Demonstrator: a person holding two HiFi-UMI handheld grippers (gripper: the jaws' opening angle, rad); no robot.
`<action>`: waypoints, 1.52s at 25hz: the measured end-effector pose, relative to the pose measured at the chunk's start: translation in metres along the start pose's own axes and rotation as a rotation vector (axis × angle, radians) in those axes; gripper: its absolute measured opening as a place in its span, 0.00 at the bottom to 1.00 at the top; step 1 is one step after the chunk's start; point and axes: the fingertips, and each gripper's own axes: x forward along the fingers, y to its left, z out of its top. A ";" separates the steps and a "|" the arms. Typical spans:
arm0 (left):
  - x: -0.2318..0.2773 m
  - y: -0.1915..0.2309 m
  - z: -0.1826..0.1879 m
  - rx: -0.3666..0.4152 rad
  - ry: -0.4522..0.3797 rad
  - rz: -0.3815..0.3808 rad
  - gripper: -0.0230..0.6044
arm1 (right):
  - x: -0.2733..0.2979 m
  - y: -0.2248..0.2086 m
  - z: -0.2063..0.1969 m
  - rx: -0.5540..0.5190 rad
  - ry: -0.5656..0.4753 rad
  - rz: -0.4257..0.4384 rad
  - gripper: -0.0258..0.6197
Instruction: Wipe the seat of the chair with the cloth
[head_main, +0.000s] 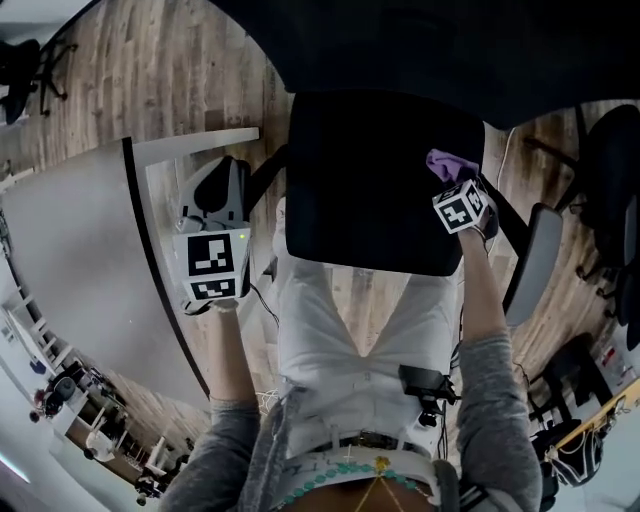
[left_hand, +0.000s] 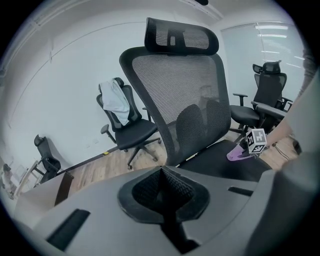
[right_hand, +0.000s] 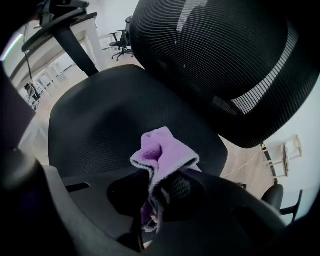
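A soft purple cloth (right_hand: 161, 150) is being pinched by the right hand-held gripper (right_hand: 155, 186), black mesh seat (right_hand: 110, 115) just beyond; the left hand-held gripper (left_hand: 164, 186) is being held closed, empty.

Wood floor (head_main: 150, 70), white wall (left_hand: 60, 85), a white desk (head_main: 80, 270), and spare black office chairs (left_hand: 132, 132) nearby.

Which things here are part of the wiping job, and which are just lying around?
Job: purple cloth, held in the right gripper; black chair seat.
Lying about: spare office chair, white garment on it; white desk; left gripper, shut, empty.
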 end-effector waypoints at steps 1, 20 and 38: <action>0.000 -0.001 -0.001 -0.001 0.000 -0.001 0.05 | -0.001 0.001 0.000 -0.005 -0.005 -0.011 0.11; -0.001 0.008 0.001 0.012 0.006 0.007 0.05 | -0.075 -0.010 0.026 0.331 -0.271 0.009 0.11; -0.001 0.005 -0.002 0.004 0.008 0.005 0.05 | -0.118 0.121 0.138 0.148 -0.471 0.311 0.11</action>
